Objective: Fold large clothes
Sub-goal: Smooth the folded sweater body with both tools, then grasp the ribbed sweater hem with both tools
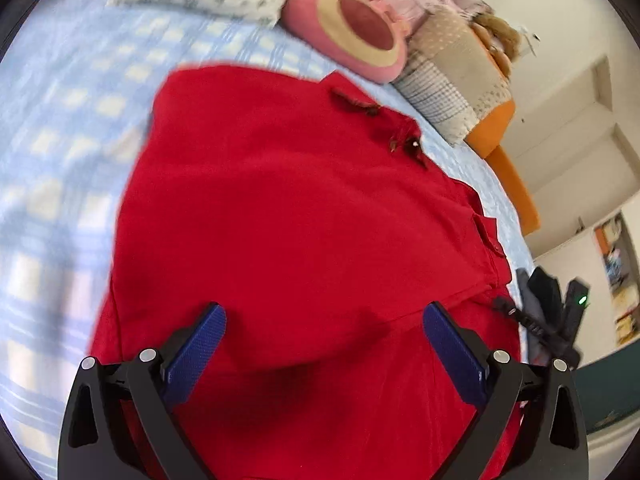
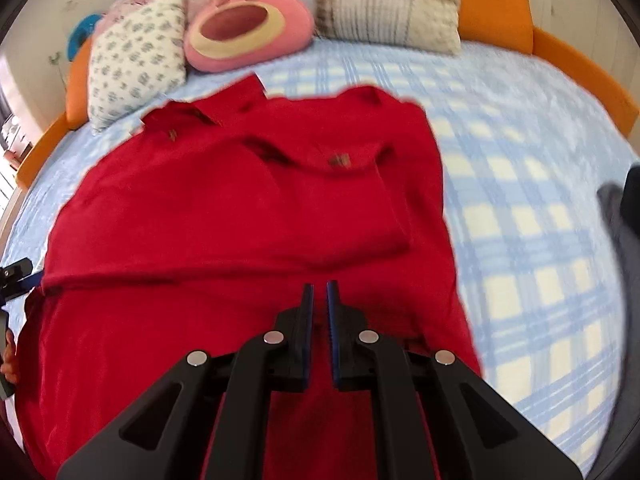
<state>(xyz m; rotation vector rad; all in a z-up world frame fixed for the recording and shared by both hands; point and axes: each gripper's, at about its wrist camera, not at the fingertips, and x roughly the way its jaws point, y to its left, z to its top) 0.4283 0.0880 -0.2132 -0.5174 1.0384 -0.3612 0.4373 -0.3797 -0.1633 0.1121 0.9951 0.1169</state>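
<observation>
Left wrist view: left gripper [image 1: 324, 320] spread wide, blue pads [image 1: 196, 354] apart, nothing between them, hovering over the near part of the red garment [image 1: 280, 220]. Garment lies spread on the bed [image 1: 64, 128] with its blue-and-white checked sheet, partly folded, collar end toward the pillows. Right wrist view: right gripper [image 2: 320, 304] pressed nearly together, only a thin slit between the pads; red cloth shows in the slit lower down, cannot tell if it is pinched. A sleeve is folded across the garment's chest. Past it sit a floral pillow [image 2: 136, 56], a pink plush cushion [image 2: 248, 36] and a beige patchwork pillow [image 2: 392, 16], against an orange bed frame [image 2: 496, 4]. Both views motion-blurred.
</observation>
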